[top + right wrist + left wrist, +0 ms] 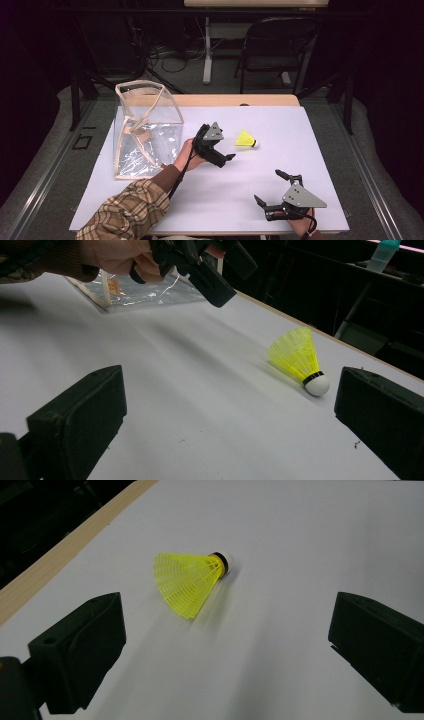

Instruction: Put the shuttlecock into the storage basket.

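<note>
Left hand-held gripper (227, 150) hovers with jaws spread wide, aimed at the yellow shuttlecock (246, 139) lying on its side at its 2 o'clock on the table (280, 165), apparently lining up a grasp. Right hand-held gripper (270, 187), released and holding nothing, waits near the table's 5 o'clock edge. Clear bag (145, 130) stands open at 9 o'clock, likely the destination.

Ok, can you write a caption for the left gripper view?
Open left gripper hovers over the white table, its jaws set wide before a yellow shuttlecock lying on its side.
</note>
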Demonstrator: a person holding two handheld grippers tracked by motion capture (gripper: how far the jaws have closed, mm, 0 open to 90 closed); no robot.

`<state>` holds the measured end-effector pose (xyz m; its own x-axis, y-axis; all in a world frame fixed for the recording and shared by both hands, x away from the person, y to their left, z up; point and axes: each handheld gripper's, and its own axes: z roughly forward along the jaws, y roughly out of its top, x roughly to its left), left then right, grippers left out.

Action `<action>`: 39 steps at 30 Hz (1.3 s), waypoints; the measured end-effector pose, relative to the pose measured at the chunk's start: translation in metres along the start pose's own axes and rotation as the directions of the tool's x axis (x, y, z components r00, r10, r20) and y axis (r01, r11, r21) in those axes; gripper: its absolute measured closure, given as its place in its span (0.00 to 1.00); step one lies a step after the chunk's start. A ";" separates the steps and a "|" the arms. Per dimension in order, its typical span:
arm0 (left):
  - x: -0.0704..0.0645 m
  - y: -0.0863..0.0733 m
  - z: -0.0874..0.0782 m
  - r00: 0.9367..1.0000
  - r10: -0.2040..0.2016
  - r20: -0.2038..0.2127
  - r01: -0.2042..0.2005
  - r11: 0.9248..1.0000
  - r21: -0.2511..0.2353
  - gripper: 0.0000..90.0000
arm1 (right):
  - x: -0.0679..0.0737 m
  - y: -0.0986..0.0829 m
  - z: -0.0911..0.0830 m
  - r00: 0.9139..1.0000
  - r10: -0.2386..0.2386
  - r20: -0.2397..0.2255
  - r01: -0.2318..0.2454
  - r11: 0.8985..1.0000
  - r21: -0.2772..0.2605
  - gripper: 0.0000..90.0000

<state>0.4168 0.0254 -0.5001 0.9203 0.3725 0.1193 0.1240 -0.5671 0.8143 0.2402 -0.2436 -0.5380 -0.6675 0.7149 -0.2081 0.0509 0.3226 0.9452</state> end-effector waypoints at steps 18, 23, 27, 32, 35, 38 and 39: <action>0.011 0.012 0.035 0.999 0.032 0.001 -0.032 0.997 0.076 0.30 | 0.000 0.000 0.000 1.000 0.006 -0.001 -0.006 1.000 0.004 0.00; 0.014 0.012 0.046 0.999 0.038 -0.009 -0.037 0.993 0.108 0.40 | 0.000 0.000 0.000 1.000 0.006 0.000 -0.006 1.000 0.003 0.00; 0.016 0.009 0.054 0.999 0.035 -0.009 -0.034 0.991 0.126 0.49 | 0.000 0.000 0.000 1.000 0.003 -0.001 -0.003 1.000 0.007 0.00; 0.019 0.008 0.062 0.999 0.038 0.000 -0.038 0.991 0.129 0.60 | 0.000 0.000 0.000 1.000 0.003 -0.001 -0.003 1.000 0.007 0.00; 0.021 0.008 0.065 0.999 0.039 0.011 -0.040 0.991 0.131 0.67 | 0.000 0.000 0.000 1.000 0.003 -0.001 -0.003 1.000 0.007 0.00; 0.022 0.008 0.068 0.999 0.050 0.021 -0.053 0.989 0.139 0.73 | 0.000 0.000 0.000 1.000 0.003 -0.001 -0.003 1.000 0.007 0.00; 0.022 0.008 0.069 0.999 0.051 0.019 -0.053 0.989 0.140 0.74 | 0.000 0.000 0.000 1.000 0.002 0.000 -0.002 1.000 0.008 0.00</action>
<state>0.4640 -0.0215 -0.5305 0.9324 0.3290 0.1494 0.1259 -0.6835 0.7190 0.2404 -0.2434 -0.5384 -0.6677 0.7154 -0.2056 0.0582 0.3256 0.9437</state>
